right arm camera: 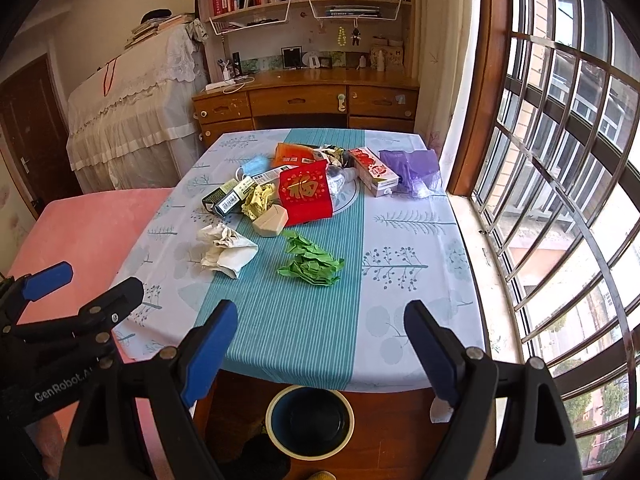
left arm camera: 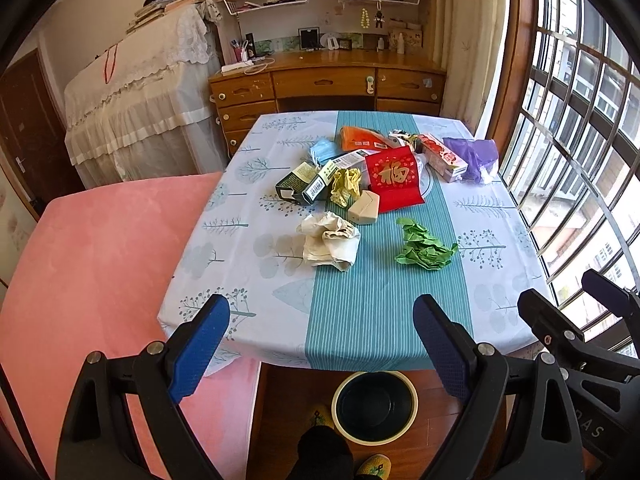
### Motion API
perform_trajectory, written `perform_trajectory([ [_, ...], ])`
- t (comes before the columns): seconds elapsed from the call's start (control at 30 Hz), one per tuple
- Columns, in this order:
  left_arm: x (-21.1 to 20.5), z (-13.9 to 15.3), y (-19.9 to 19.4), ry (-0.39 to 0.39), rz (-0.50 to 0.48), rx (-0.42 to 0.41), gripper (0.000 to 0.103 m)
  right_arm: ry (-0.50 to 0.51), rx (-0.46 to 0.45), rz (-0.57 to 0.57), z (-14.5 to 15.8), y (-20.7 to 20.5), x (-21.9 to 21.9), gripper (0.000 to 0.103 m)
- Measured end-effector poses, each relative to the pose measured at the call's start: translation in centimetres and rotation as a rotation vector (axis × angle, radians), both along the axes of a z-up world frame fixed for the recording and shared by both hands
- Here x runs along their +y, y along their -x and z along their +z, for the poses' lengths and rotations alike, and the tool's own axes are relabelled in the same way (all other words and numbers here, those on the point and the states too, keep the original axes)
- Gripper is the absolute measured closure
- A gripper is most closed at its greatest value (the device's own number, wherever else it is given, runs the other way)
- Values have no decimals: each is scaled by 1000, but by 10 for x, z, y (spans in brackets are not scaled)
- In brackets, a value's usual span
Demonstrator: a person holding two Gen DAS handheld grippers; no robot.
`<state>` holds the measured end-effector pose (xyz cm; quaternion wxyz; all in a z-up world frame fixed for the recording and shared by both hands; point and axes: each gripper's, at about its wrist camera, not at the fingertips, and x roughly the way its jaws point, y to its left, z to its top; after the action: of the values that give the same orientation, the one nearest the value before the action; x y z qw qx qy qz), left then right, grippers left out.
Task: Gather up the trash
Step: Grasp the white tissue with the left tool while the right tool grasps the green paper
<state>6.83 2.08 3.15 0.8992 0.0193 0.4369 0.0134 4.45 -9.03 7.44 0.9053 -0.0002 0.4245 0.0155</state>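
Everything sat in relation to the table (left arm camera: 224, 240), draped in a pale tree-print cloth with a teal striped band down its middle. To its left ran a pink-covered bed (left arm camera: 100, 260).

The left gripper (left arm camera: 320, 344) hovered off the table's near edge, its blue-padded jaws spread wide with nothing between them. The right gripper (right arm camera: 320, 344) hung beside it over the same edge, equally wide apart and empty.

On the table, the trash lay in a loose heap toward the far half. Leftmost was a dark green carton (left arm camera: 298, 186) lying on its side, with a blue face mask (left arm camera: 324, 152) behind it. Nearer the front edge sat a crumpled white paper wad (left arm camera: 330, 246), alone on the cloth. Next came a yellow lacy scrap (left arm camera: 346, 186) and a small beige box (left arm camera: 364, 208) touching a red envelope with a gold character (left arm camera: 394, 180). An orange packet (left arm camera: 360, 138) lay behind those. In front, on the teal band, rested a crumpled green paper (left arm camera: 426, 250), apart from the heap. Farther right lay a white and red carton (left arm camera: 444, 158), and at the window-side corner a purple plastic bag (left arm camera: 474, 156).

On the wooden floor under the table's near edge stood a round bin with a cream rim (left arm camera: 340, 392), dark inside, just in front of the person's yellow slippers (left arm camera: 374, 465).
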Motion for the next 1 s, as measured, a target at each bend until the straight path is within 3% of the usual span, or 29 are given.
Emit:
perform_trajectory([
  [0.23, 26, -18, -79, 146, -33, 118, 12, -37, 55, -24, -15, -59, 4, 17],
  [0.57, 63, -83, -193, 282, -28, 362, 12, -164, 275, -138, -82, -138, 0, 17],
  [0.77, 71, -122, -245, 294, -27, 455, 12, -222, 340, -287, -106, -176, -20, 17],
  [1.0, 55, -160, -264, 251, -126, 573, 12, -253, 455, -387, -145, -201, -31, 17],
])
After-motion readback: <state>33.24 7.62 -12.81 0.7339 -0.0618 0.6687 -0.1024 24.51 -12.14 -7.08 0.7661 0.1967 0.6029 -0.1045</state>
